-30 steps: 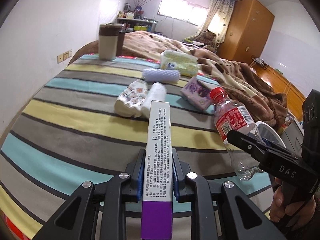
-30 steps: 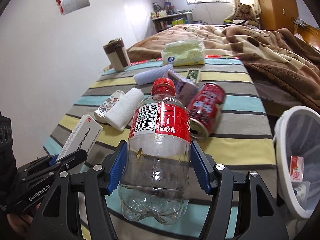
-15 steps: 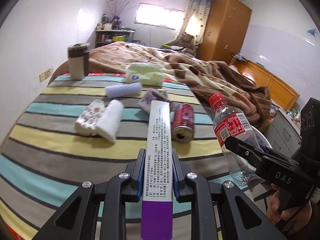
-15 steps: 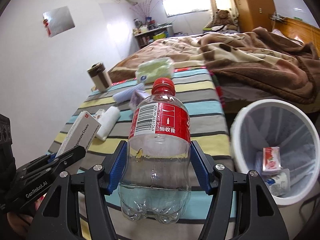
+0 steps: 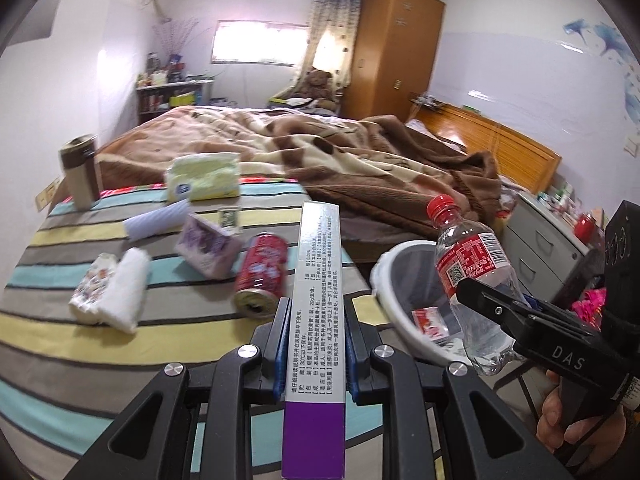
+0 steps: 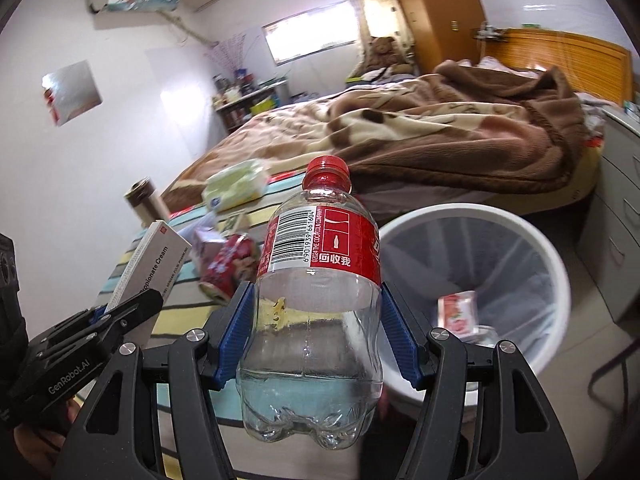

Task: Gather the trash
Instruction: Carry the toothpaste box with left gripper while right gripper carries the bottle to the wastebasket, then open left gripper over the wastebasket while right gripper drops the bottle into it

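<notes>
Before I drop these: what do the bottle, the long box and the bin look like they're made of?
Bottle: clear thin plastic, glossy; see-through, with moulded base, red screw cap and printed label. Long box: probably coated cardboard; sharp folded edges, fine print on a smooth face. Bin: white, likely plastic, smooth rim; lined with what looks like a thin translucent bag.

Small print on the cream box [image 5: 316,300] unreadable; bin's [image 6: 554,272] lower wall behind bottle [image 6: 316,300].

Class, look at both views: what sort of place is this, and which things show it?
Most likely a lived-in bedroom: a rumpled brown blanket on a bed, a wooden wardrobe, and a teddy bear under the curtained window.
</notes>
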A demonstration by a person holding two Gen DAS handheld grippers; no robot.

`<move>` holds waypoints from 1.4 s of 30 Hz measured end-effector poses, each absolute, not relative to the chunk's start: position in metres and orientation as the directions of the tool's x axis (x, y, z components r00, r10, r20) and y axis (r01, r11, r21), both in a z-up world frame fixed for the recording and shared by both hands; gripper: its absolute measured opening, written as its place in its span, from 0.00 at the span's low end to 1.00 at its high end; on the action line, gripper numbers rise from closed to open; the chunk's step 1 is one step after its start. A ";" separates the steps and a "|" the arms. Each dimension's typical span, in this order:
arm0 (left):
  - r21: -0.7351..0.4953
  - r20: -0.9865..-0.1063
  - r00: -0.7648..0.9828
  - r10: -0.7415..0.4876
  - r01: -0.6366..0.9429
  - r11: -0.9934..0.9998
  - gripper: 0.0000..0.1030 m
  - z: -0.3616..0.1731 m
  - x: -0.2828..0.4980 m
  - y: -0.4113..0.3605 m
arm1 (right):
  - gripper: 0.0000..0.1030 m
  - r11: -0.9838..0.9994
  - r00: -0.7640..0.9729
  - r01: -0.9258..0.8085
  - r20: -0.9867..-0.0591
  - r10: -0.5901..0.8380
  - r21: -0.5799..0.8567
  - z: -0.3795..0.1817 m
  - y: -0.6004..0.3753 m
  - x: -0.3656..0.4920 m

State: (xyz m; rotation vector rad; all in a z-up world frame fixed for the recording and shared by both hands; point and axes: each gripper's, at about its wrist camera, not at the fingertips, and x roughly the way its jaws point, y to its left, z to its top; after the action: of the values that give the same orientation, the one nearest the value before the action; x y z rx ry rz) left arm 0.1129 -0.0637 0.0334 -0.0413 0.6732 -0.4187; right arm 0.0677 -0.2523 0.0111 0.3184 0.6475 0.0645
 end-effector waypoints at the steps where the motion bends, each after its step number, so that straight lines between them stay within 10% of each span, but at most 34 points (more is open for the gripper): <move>1: -0.170 -0.595 0.698 -0.398 0.375 0.911 0.22 0.034 0.113 -0.069 | 0.62 0.949 0.799 0.052 -0.583 0.148 0.311 0.011 -0.255 0.068; 35: -0.212 -0.657 0.515 -0.550 0.574 0.791 0.22 0.000 0.167 -0.209 | 0.62 0.911 0.707 0.322 -0.706 -0.049 0.260 -0.035 -0.334 0.087; 42: -0.242 -0.657 0.509 -0.556 0.556 0.795 0.44 -0.004 0.175 -0.204 | 0.63 0.909 0.690 0.329 -0.723 -0.046 0.256 -0.039 -0.334 0.088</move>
State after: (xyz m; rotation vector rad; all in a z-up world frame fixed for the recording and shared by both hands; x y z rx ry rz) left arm 0.1750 -0.2042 -0.0036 0.0005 0.7915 -0.6695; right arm 0.0877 -0.3340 -0.0393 0.3854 0.7860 -0.2155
